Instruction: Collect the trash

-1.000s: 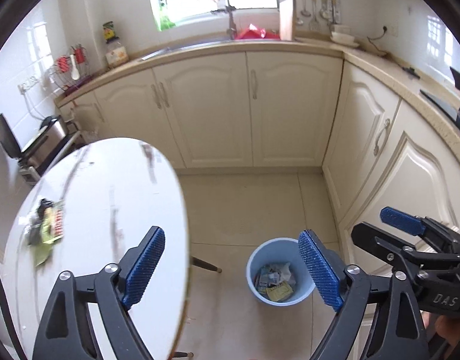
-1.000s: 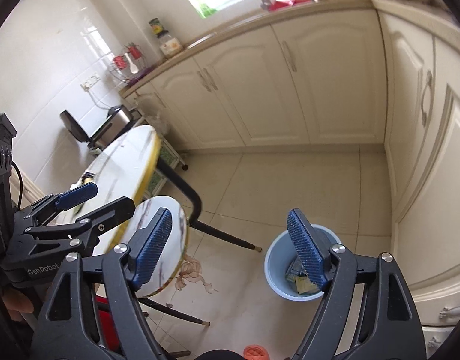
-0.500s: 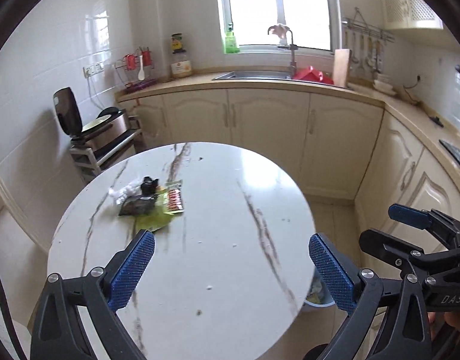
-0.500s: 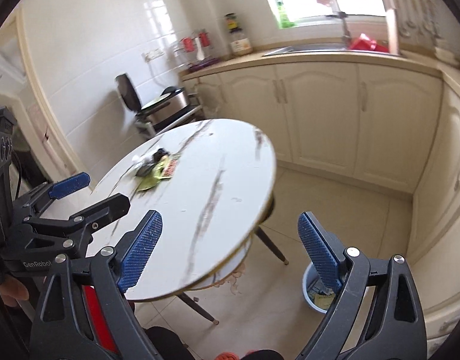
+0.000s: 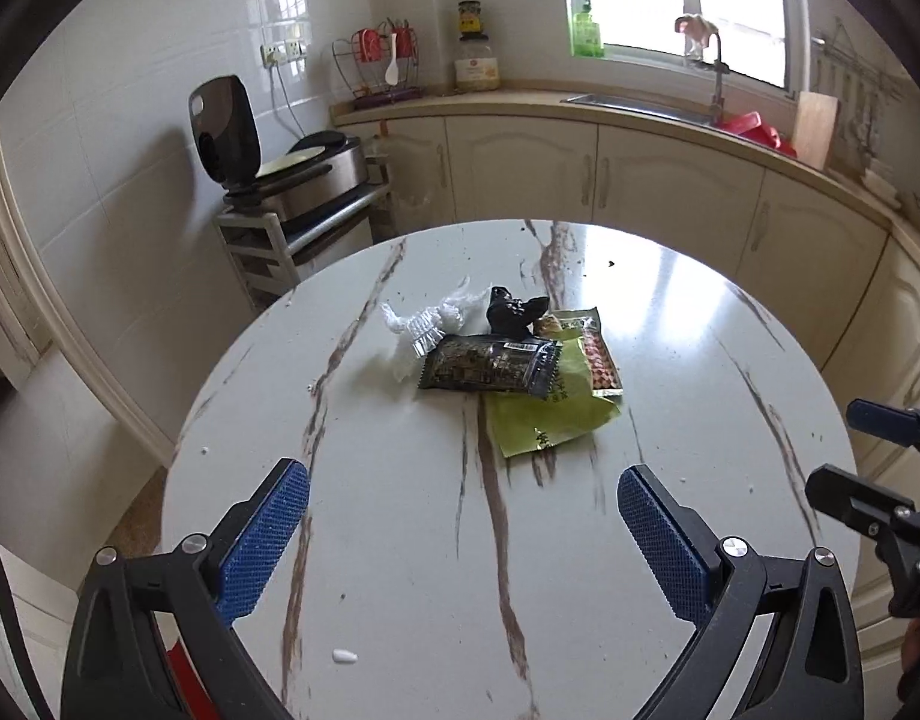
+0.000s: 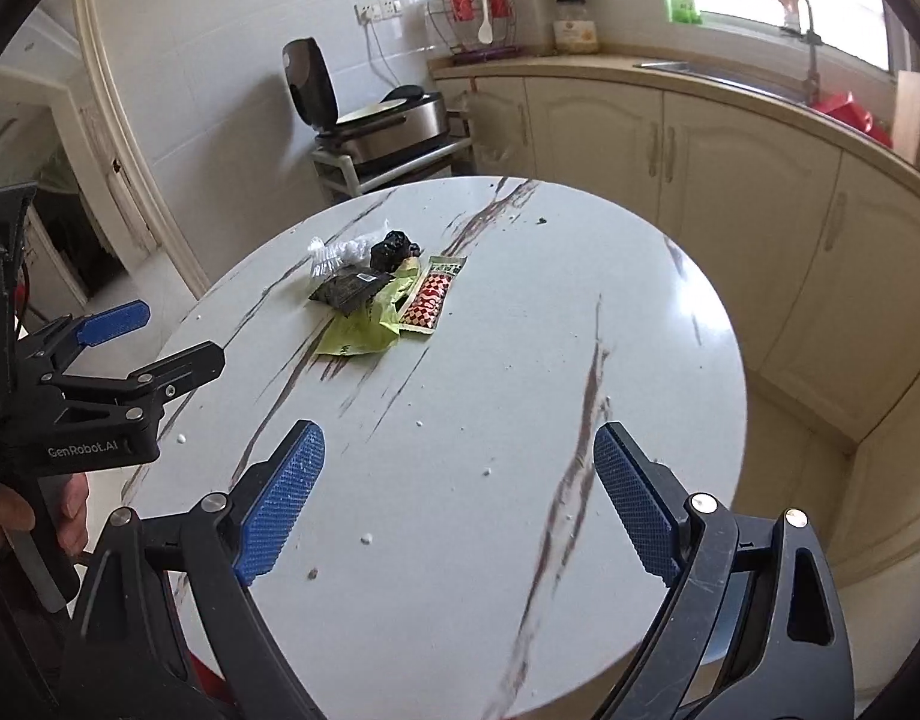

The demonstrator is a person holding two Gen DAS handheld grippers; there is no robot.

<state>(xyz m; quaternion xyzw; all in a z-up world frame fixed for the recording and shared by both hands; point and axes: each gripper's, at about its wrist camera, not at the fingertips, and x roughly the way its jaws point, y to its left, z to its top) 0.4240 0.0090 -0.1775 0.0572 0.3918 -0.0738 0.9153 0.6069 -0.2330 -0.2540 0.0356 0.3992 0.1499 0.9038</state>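
Left gripper (image 5: pixel 463 531), right gripper (image 6: pixel 460 501): both gaping wide, holding nothing, tilting down over the marble surface (image 5: pixel 670 360), wrappers (image 5: pixel 520 366) well ahead.

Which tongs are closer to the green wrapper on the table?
Left, though not by much. The left tongs hover open just short of the green wrapper, pointing at it. The right tongs hang open farther back, the wrapper up and to their left.

We see a white round table (image 5: pixel 670 360) w/ brown marble veins, a green wrapper (image 5: pixel 544 414), a black packet (image 5: pixel 490 366), a red-checked packet (image 6: pixel 432 294), clear crinkled plastic (image 5: pixel 423 321) & blue gripper pads (image 5: pixel 264 546).
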